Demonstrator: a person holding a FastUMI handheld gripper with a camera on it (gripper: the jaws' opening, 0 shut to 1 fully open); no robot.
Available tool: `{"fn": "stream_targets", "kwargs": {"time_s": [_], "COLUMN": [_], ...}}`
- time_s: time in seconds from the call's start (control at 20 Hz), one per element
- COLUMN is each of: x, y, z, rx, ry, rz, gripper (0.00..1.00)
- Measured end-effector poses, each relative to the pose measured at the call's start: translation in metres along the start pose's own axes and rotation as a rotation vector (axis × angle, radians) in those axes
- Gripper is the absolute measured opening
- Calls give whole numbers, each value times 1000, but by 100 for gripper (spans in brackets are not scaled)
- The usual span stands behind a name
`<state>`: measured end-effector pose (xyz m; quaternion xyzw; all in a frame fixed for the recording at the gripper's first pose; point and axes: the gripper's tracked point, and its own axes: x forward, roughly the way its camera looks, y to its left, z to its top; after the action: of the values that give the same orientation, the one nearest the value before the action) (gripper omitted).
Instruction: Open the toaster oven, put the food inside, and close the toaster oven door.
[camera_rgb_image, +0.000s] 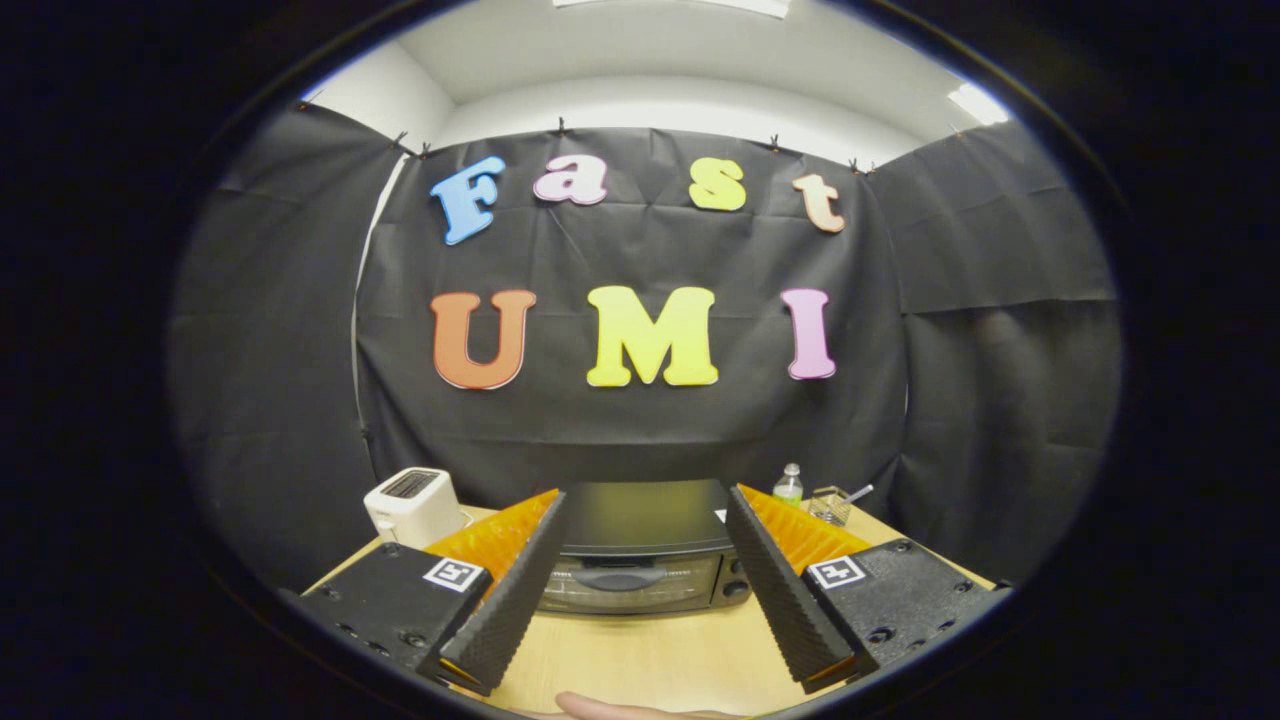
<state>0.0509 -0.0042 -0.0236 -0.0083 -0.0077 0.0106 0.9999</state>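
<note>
Facing the tongs (640, 530) squarely, the toaster oven (640, 555) sits on the bench (650, 660) with its glass door turned toward the camera and its long axis running side to side, across the line of the fingers. Its door is shut, with a dark handle across the upper part of the glass and two knobs stacked at the right of the front. The oven lies just beyond the fingertips, framed in the gap between them.

The tongs stand wide open and hold nothing; the two ribbed black fingers (520, 590) spread apart, touching neither the oven nor the bench, with orange backing showing behind each.

The bench is pale wood. On it, to the left of the oven and farther back, stands a white slot toaster (412, 505). To the right, behind the oven, are a clear bottle with a green label (789, 486) and a small clear container with a utensil in it (830, 503). Part of a person's hand (620, 710) shows at the near edge of the bench. Black cloth walls the booth on three sides, under a white ceiling with light panels.
</note>
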Motion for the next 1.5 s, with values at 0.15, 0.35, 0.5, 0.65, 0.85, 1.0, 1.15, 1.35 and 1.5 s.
{"fn": "stream_targets", "kwargs": {"time_s": [0.15, 0.35, 0.5, 0.65, 0.85, 1.0, 1.15, 1.35, 1.5], "x": [30, 77, 114, 141, 160, 164, 161, 152, 152], "y": [0, 5, 9, 8, 12, 16, 13, 17, 22], "z": [-15, -51, -86, -118, -147, -144, -146, -147, -156], "rx": [9, 2, -17, -17, -16, -28, -1, 14, -16], "ry": [10, 76, 144, 221, 296, 284, 287, 258, 293], "rz": [13, 33, 33, 3, 1, 16, 13, 31, 50], "gripper": [100, 100, 100, 100, 100, 100, 100, 100, 100]}}
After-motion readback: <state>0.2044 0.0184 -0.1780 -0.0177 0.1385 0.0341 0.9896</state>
